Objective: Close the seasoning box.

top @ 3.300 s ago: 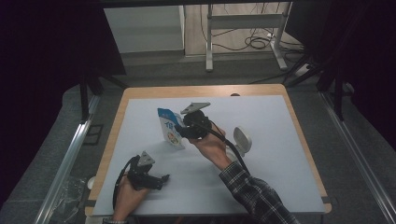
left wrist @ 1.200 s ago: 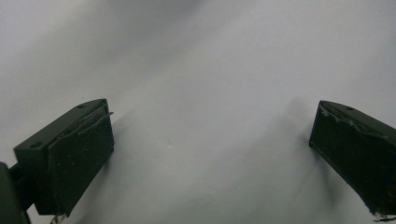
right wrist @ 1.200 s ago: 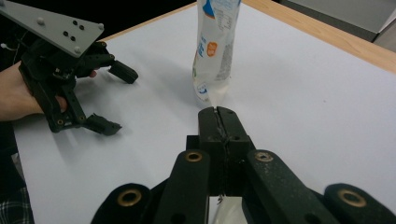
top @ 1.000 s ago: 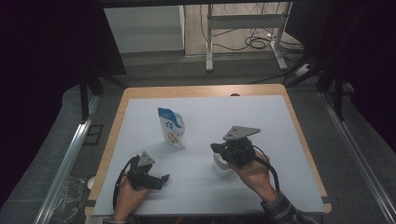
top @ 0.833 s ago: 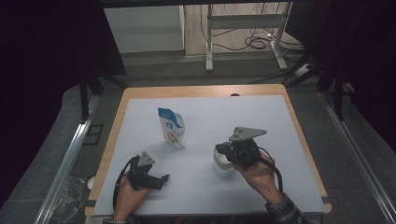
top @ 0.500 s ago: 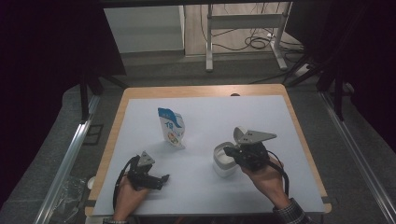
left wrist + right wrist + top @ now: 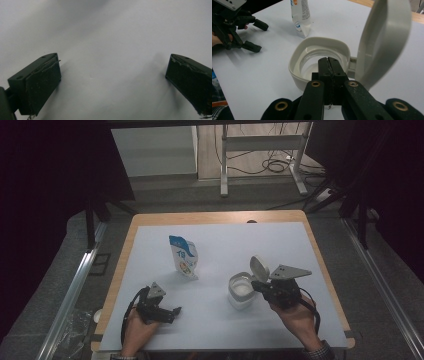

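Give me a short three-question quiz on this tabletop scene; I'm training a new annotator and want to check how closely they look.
1. True or false: the lid of the white container stands flipped open.
2. Which gripper has its fingers spread wide apart over the bare white table sheet? A) the left gripper B) the right gripper
3. What stands upright on the sheet beyond the container, toward the far left?

Key:
1. True; the lid stands up on its hinge beside the open mouth.
2. A; the right gripper's fingers are pressed together at the container's rim.
3. A blue and white pouch.
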Demonstrator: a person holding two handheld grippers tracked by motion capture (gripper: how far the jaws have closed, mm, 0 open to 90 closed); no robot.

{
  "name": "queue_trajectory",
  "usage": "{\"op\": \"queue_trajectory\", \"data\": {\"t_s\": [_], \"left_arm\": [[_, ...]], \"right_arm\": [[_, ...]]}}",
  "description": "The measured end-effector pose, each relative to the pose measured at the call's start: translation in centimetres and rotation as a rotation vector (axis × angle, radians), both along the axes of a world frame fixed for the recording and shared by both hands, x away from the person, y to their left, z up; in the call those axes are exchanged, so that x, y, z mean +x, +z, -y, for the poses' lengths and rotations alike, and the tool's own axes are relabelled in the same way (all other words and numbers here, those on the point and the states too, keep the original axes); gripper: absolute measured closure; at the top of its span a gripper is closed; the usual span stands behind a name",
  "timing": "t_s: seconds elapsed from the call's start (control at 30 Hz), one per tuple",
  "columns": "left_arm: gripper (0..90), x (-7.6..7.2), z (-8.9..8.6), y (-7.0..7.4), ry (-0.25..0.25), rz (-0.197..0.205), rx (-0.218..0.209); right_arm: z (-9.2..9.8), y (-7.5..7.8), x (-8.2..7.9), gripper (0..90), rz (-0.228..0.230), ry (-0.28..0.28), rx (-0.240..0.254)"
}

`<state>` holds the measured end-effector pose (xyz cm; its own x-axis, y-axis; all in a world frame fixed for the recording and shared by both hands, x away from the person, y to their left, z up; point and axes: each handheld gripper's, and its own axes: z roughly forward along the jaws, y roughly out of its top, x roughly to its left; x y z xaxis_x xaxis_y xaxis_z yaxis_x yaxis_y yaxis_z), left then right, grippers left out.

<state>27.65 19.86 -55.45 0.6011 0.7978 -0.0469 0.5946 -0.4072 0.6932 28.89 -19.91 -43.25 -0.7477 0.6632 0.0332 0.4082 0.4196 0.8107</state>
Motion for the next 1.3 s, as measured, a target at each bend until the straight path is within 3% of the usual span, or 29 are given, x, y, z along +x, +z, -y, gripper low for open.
{"op": "queue_trajectory", "data": {"t_s": [0.43,0.8,1.0,1.3], "left_arm": [[0.0,0.0,0.0,0.0,0.002,0.001,-0.002],[0.0,0.0,0.0,0.0,0.001,0.000,0.000],[0.0,0.0,0.0,0.0,0.003,0.001,-0.003],[0.0,0.0,0.0,0.0,0.004,0.002,-0.003]], "right_arm": [[2.4,-0.9,-0.4,89.2,-0.012,-0.053,0.006],[4.7,-1.3,0.8,89.2,-0.018,-0.129,0.033],[4.7,-0.7,1.5,89.2,-0.005,-0.130,0.065],[3.6,-0.2,1.7,89.2,0.011,-0.097,0.070]]}}
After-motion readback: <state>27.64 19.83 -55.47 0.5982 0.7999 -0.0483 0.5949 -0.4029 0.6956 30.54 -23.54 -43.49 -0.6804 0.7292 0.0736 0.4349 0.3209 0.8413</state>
